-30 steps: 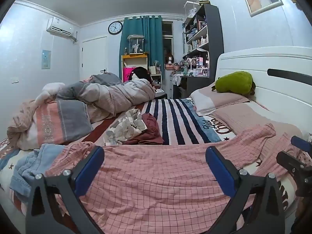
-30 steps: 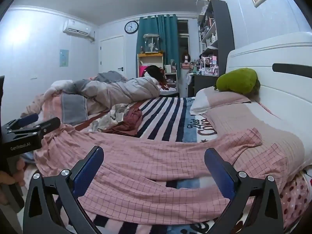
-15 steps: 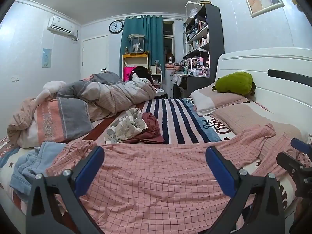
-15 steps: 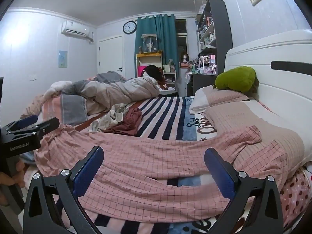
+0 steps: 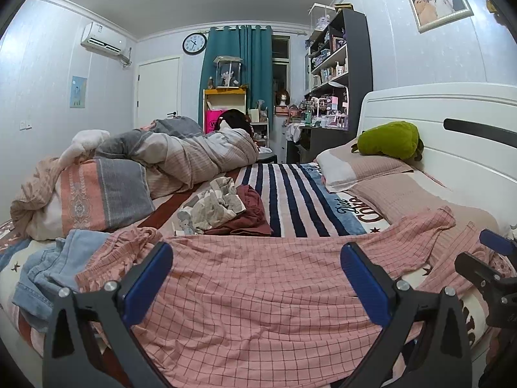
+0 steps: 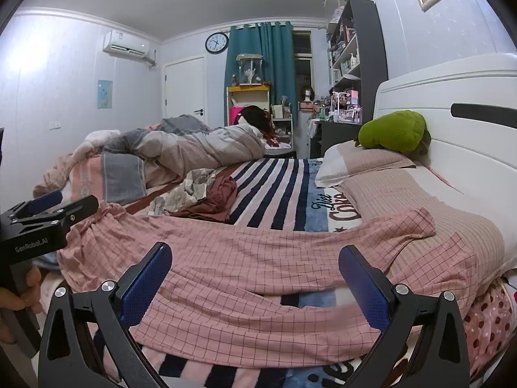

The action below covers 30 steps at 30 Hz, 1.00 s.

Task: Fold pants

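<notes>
Pink checked pants lie spread across the near side of the bed, waistband at the left, legs reaching right toward the pillows. My left gripper hovers open over the upper part of the pants, holding nothing. In the right wrist view the pants show a gap between the two legs. My right gripper is open above the legs, empty. The left gripper also shows at that view's left edge, held by a hand. The right gripper appears at the left view's right edge.
Blue jeans lie crumpled beside the waistband. A heap of grey and maroon clothes sits behind the pants on the striped blanket. A bundled quilt, pillows, a green plush and the white headboard ring the bed.
Both views have shifted only slightly; the left gripper's view has drifted a little. Both grippers stay open and the pants lie as before.
</notes>
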Motion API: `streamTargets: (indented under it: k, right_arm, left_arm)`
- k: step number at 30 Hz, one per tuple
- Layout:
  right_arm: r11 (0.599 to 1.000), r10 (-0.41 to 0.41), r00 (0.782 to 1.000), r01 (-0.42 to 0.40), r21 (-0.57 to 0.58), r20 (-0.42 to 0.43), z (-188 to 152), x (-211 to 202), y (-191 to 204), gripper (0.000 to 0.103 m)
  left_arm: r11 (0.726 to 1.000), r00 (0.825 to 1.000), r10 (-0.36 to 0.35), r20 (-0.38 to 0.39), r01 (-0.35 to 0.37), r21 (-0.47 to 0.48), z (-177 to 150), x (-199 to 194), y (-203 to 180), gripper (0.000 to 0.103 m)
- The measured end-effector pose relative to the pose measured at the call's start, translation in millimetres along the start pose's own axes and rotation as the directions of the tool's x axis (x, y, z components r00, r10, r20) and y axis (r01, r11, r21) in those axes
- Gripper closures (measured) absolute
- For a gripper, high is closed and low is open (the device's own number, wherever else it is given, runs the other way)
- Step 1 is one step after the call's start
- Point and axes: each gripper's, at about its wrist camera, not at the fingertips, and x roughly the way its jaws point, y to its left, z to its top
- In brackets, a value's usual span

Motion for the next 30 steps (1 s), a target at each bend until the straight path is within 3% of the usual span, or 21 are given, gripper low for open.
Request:
streamTargets:
  k: [30]
  right_arm:
    - [1.000, 0.012, 1.000, -0.012, -0.011, -0.007, 0.2, 6.4, 15.7, 0.001]
  left_arm:
    - [1.000, 1.000, -0.004, 0.006, 0.004, -0.001, -4.4, 0.5, 2.9, 0.001]
